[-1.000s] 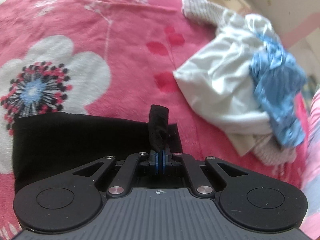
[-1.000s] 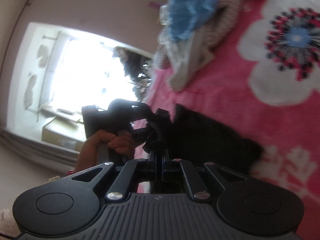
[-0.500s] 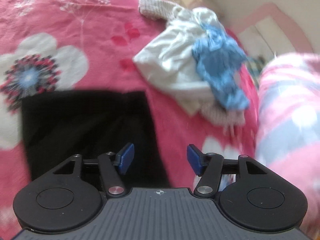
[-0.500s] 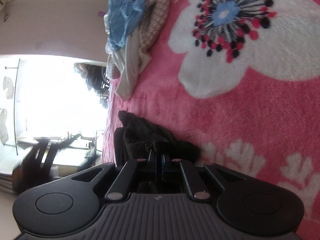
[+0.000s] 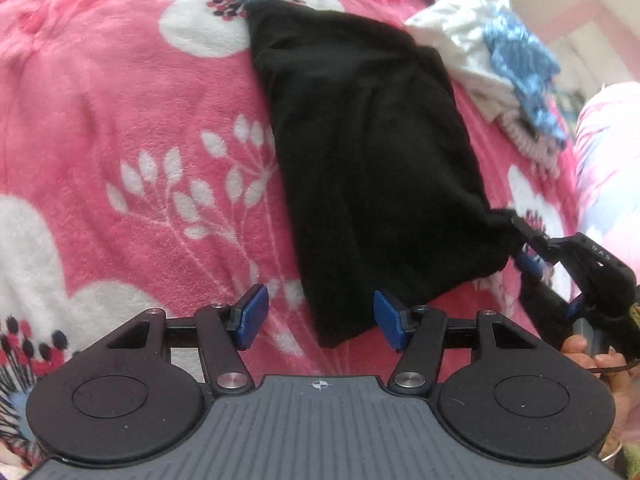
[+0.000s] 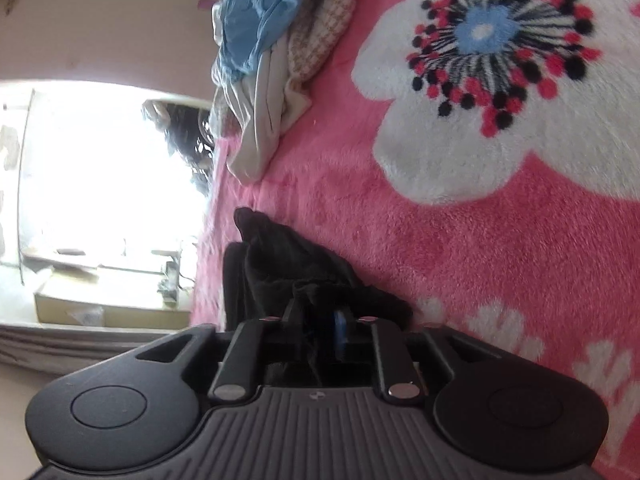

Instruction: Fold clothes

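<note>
A black garment (image 5: 360,152) lies folded in a long strip on the pink flowered blanket (image 5: 132,92). My left gripper (image 5: 320,319) hovers open over its near corner, and its blue pads (image 5: 252,314) touch nothing. At the strip's right corner is my right gripper (image 5: 524,244), held by a hand (image 5: 588,354). In the right wrist view the right gripper (image 6: 318,320) has its jaws opening. The bunched black cloth (image 6: 280,264) is still between them, with one blue pad (image 6: 340,330) showing clear of it.
A heap of white, blue and checked clothes (image 5: 492,56) lies at the far right of the blanket, also seen as the clothes heap (image 6: 264,40). A pink and blue sleeve (image 5: 608,152) rises at the right edge. A bright window (image 6: 100,168) lies beyond the bed.
My left gripper let go of the black cloth, opened wide and swung along the garment to its near corner. The right gripper's jaws have parted slightly on the bunched cloth.
</note>
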`<state>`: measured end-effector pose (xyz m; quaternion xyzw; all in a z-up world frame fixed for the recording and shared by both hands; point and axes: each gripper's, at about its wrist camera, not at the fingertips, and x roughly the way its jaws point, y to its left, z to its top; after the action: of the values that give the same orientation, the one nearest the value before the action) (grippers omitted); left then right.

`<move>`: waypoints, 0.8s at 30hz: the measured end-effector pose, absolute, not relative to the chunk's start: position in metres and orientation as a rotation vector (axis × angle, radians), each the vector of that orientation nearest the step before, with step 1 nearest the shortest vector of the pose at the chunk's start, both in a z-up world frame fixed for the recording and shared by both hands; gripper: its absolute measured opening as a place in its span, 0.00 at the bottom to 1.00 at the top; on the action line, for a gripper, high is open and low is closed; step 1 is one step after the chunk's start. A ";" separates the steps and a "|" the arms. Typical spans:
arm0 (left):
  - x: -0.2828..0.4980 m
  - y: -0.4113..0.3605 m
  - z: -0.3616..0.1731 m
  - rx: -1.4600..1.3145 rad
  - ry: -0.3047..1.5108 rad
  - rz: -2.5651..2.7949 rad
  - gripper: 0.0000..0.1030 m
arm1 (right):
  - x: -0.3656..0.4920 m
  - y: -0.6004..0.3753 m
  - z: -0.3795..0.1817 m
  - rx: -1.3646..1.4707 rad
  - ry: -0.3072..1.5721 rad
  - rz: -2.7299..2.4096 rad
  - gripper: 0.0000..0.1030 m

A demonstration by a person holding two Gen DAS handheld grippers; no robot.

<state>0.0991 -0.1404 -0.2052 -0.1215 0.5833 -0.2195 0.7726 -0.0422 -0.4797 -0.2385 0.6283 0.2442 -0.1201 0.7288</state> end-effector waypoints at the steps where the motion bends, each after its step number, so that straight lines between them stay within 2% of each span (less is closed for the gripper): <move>1: 0.099 -0.139 -0.206 -0.279 1.256 -0.476 0.57 | -0.039 -0.480 -0.237 1.372 0.554 -0.263 0.23; 3: 0.099 -0.138 -0.209 -0.302 1.249 -0.479 0.57 | -0.035 -0.480 -0.232 1.319 0.578 -0.267 0.16; 4: 0.099 -0.137 -0.210 -0.311 1.245 -0.481 0.57 | -0.035 -0.480 -0.227 1.281 0.584 -0.277 0.04; 7: 0.097 -0.137 -0.212 -0.308 1.230 -0.499 0.57 | -0.036 -0.477 -0.208 1.168 0.568 -0.275 0.03; 11: 0.095 -0.139 -0.213 -0.287 1.218 -0.512 0.56 | -0.039 -0.482 -0.220 1.148 0.624 -0.312 0.03; 15: 0.094 -0.138 -0.210 -0.276 1.214 -0.522 0.53 | -0.043 -0.480 -0.215 1.114 0.591 -0.296 0.03; 19: 0.091 -0.135 -0.211 -0.281 1.216 -0.518 0.49 | -0.041 -0.482 -0.231 1.074 0.684 -0.312 0.04; 21: 0.090 -0.135 -0.211 -0.277 1.215 -0.517 0.45 | -0.045 -0.486 -0.231 1.098 0.676 -0.314 0.06; 23: 0.087 -0.132 -0.211 -0.279 1.213 -0.517 0.43 | -0.050 -0.490 -0.227 1.080 0.675 -0.359 0.16; 24: 0.087 -0.131 -0.211 -0.286 1.216 -0.519 0.43 | -0.056 -0.495 -0.226 1.093 0.668 -0.384 0.16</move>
<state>0.0871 -0.1312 -0.2112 -0.1322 0.5628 -0.2402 0.7798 -0.0557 -0.4954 -0.2265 0.5066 0.3097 -0.1779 0.7847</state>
